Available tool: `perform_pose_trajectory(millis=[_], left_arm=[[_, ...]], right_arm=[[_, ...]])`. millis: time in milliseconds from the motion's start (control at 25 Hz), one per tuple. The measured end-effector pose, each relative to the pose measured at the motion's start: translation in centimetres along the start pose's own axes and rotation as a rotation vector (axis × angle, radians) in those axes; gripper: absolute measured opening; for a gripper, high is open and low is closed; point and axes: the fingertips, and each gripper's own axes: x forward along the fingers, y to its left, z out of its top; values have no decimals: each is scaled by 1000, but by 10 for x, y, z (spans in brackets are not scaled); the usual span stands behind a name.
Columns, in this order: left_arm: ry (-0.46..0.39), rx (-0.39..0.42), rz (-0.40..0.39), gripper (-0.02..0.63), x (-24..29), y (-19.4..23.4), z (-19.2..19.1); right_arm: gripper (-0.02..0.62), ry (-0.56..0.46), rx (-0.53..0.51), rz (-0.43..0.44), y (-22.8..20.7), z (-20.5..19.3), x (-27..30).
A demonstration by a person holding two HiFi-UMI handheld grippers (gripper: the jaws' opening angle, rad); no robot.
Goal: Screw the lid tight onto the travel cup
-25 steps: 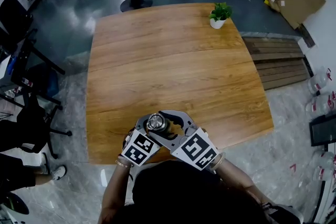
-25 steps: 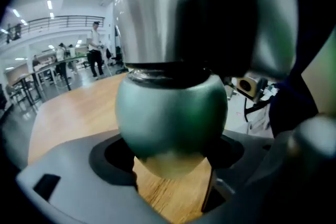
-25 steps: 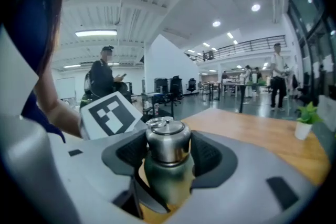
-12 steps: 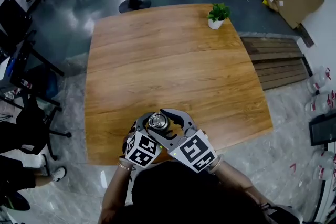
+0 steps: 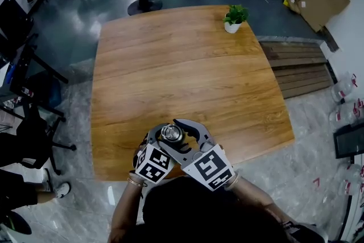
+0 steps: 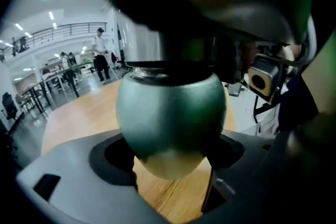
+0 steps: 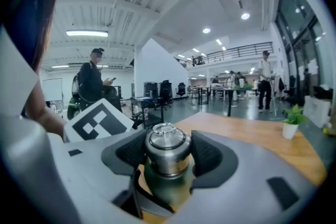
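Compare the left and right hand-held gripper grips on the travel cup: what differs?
The left hand-held gripper clamps the dark green cup body; the right hand-held gripper clamps the steel lid. The left grips low, on the rounded belly; the right grips the very top. Shared: both are shut on one travel cup, at the near edge of the wooden table.

Wooden table (image 5: pixel 187 71) — potted plant (image 5: pixel 234 17) at far corner.
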Motion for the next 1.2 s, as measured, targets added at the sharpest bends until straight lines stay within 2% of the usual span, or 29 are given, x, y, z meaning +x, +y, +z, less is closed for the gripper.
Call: perform_pose_trajectory(millis=[80, 200, 320, 400, 520, 600, 640, 760, 840, 880, 960, 1080, 1120, 1160, 1200], left_arm=[[-10, -3, 23, 393, 1, 5, 3], [-37, 32, -85, 393, -2, -4, 3], [-50, 52, -194, 391, -5, -18, 3], [-38, 42, -164, 393, -4, -15, 3], [4, 18, -5, 393, -1, 1, 3], [13, 13, 30, 392, 0, 5, 2], [3, 12, 4, 392, -1, 3, 2], [-50, 19, -147, 392, -8, -10, 4], [-68, 23, -232, 392, -12, -19, 6], [-67, 21, -245, 392, -12, -20, 6], [-45, 13, -187, 392, -9, -14, 6], [1, 3, -12, 393, -5, 6, 7], [4, 3, 11, 393, -5, 8, 8], [-3, 5, -3, 393, -5, 7, 8], [-21, 8, -50, 393, -6, 3, 9]], right_arm=[[259, -6, 2, -2, -2, 1, 1], [259, -5, 45, 85, 1, 4, -2], [261, -5, 49, 127, 5, 6, -3], [259, -6, 27, 107, 6, 6, -1], [261, -10, 8, 9, -2, 5, 1], [261, -10, 24, 13, -4, 4, 1], [259, -9, 37, 42, -2, 4, 1], [261, 1, 62, 148, 6, 5, -4], [261, 5, 49, 182, 10, 4, -5], [259, 4, 37, 177, 10, 4, -4], [261, 1, 21, 117, 6, 4, -2], [261, -6, 26, 9, -3, 5, 0], [259, -8, 26, 13, -3, 5, 0], [259, -9, 30, 41, -1, 6, 0], [260, -7, 41, 82, 1, 6, -1]])
